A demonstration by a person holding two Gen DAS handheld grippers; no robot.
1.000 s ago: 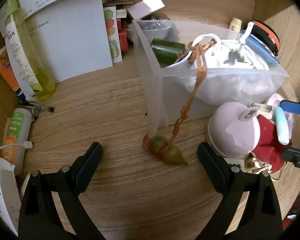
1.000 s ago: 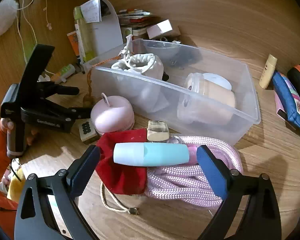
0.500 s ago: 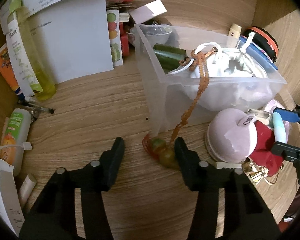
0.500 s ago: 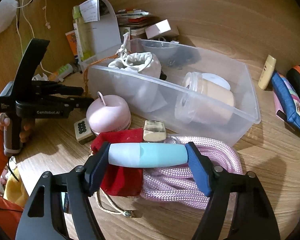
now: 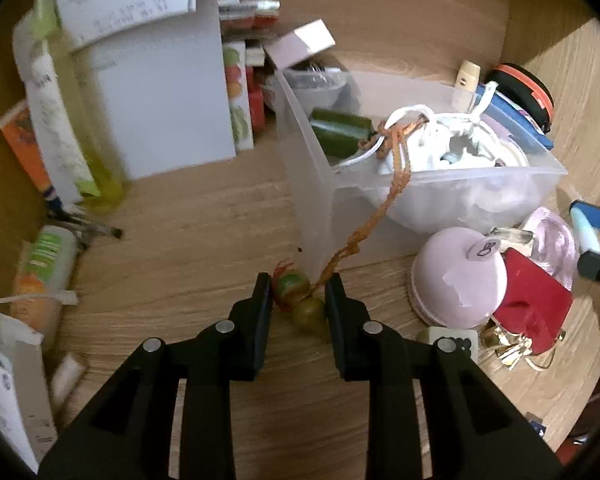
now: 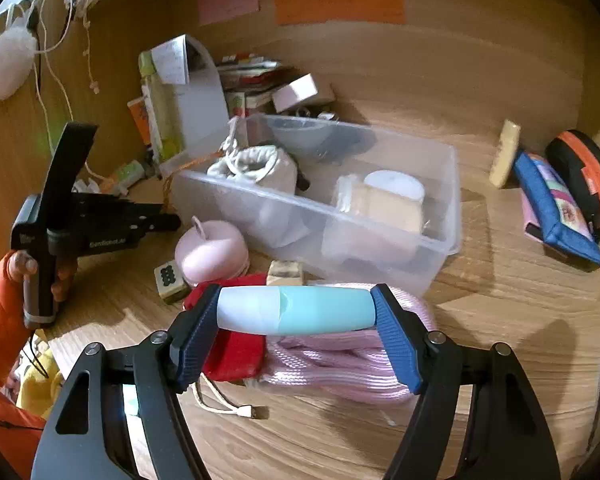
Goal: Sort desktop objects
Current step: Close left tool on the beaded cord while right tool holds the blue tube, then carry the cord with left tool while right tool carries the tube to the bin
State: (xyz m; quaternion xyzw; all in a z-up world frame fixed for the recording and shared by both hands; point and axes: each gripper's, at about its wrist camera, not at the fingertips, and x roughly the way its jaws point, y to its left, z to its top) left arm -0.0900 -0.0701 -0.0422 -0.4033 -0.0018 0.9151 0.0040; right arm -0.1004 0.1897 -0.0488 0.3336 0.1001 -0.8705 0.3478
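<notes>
A charm of two green beads [image 5: 306, 312] lies on the wooden desk, and my left gripper [image 5: 298, 286] is shut on it. Its orange cord [image 5: 364, 232] runs up over the rim of the clear plastic bin [image 5: 440, 188] to a white drawstring pouch [image 5: 444, 152] inside. My right gripper [image 6: 296, 310] is shut on a pale blue and teal tube [image 6: 296, 310], held crosswise by its two ends just above a coiled pink rope [image 6: 340, 364] and a red pouch [image 6: 236, 352]. In the right wrist view the left gripper [image 6: 172, 222] reaches in from the left, held by a hand in an orange sleeve.
A pink domed object [image 5: 456, 280] and a mahjong tile [image 6: 168, 280] sit in front of the bin [image 6: 380, 236]. A blue pencil case [image 6: 556, 208], a round orange-black case [image 6: 588, 176] and a cream tube [image 6: 504, 152] lie at right. Bottles, papers and boxes [image 5: 160, 92] crowd the back left.
My left jaws closed from wide open onto the bead charm. My right jaws closed on the tube's ends and raised it slightly off the rope.
</notes>
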